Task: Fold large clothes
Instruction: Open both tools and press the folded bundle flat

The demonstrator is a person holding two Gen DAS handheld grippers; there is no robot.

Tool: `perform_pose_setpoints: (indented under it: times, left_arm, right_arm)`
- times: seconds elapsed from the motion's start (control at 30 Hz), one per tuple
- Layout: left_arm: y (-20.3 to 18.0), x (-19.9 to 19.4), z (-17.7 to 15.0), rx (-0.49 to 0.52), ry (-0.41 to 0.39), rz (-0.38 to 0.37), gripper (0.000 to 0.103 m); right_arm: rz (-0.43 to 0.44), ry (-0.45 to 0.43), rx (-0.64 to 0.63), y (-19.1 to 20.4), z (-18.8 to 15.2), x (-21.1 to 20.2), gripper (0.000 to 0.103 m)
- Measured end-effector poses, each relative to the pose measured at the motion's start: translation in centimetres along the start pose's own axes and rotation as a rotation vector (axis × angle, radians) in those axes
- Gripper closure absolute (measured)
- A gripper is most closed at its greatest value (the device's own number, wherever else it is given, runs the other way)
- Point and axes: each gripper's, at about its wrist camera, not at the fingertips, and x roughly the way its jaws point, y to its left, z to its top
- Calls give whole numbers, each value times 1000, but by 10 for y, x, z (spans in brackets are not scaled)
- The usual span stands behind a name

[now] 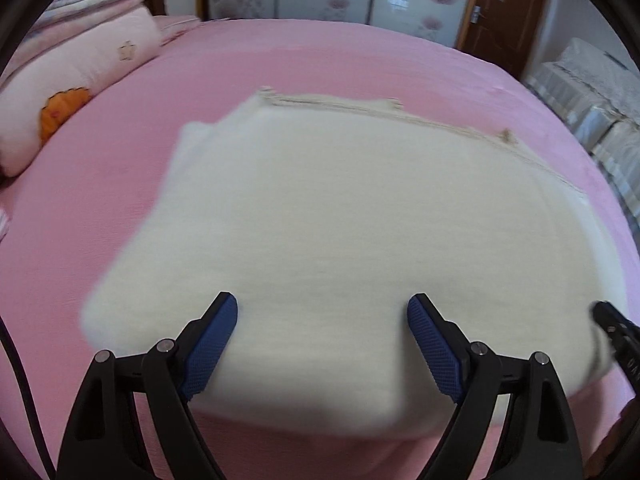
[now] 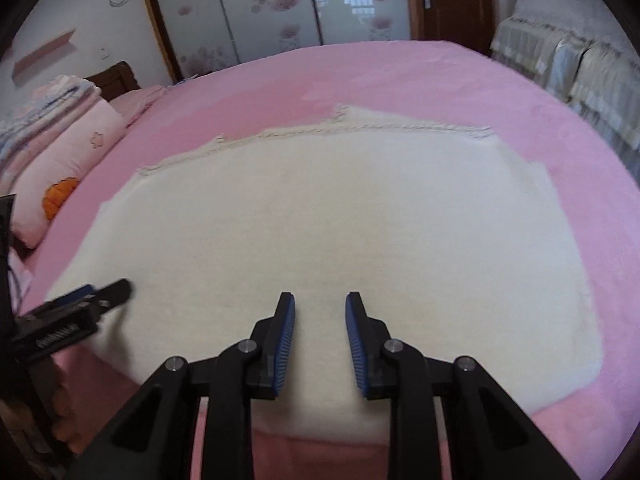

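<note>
Apparently one fold has just been laid down: a cream knitted garment (image 2: 328, 216) lies spread flat on the pink bed (image 2: 440, 80), its ribbed, cable-patterned edge (image 2: 360, 128) at the far side and its thick, doubled-over near edge close to the bed's front. Motion blur hides finer detail, so I cannot tell whether it is a sweater or a cardigan.

From the left wrist view, the left gripper (image 1: 322, 324) hangs above the near part of the cloth with its fingers (image 1: 212, 344) spread wide and nothing between them. In the right wrist view, the right gripper (image 2: 320, 320) hangs over the middle of the near part; its fingers (image 2: 282, 344) stand only a narrow gap apart, with no fabric pinched, so both are empty. Each gripper's tip shows at the edge of the other's view, so the two are near each other over the garment.

My reading is that the step in hand is the release between folds. The next move likely calls for each gripper to pick a fresh hold, probably at the near corners or along a side, pinching all layers together so the stack does not slide apart when it is lifted over.

Pillows (image 1: 80, 72) sit at the bed's left, well apart from the garment.
</note>
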Motion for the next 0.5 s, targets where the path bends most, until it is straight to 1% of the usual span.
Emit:
perform_pose_setpoints:
  times: [0.03,0.07,0.1,0.13,0.17,0.2,0.23,0.27,0.3,0.37,0.43,0.5]
  left_arm:
    - [10,1,-1,-17,2,8,16]
    - [22,3,-3,-39,4,8,21]
    - [29,3,-1,-53,5,2,31]
    - [35,3,-3,-62,5,-7,34]
    - [38,2,-4,-65,3,-17,36]
    - [40,2,-8,-61,-4,-18,36]
    - [39,3,-11,-54,-7,-7,36]
    - [37,5,-14,-45,-11,10,36]
    - [36,8,-14,-37,-15,25,36]
    - [34,12,-17,-43,-18,43,36]
    - [31,10,-13,-58,-17,41,36]
    - [33,10,-11,-61,-13,40,36]
  right_arm:
    - [-45,-1,13,-15,-2,0,78]
    - [-78,3,35,-33,-5,0,78]
    - [-108,8,63,-50,-8,0,78]
    - [-149,10,101,-70,-11,-2,78]
    - [-167,12,135,-86,-14,-4,78]
    - [-171,12,169,-100,-18,-7,78]
    - [-144,14,204,-112,-22,-9,80]
    - [-125,18,217,-118,-24,-10,82]
    - [-132,22,204,-117,-26,-11,82]
    - [-174,19,165,-109,-29,-10,82]
    - [-195,20,160,-105,-31,-7,80]
    - [-195,26,186,-106,-32,-5,79]
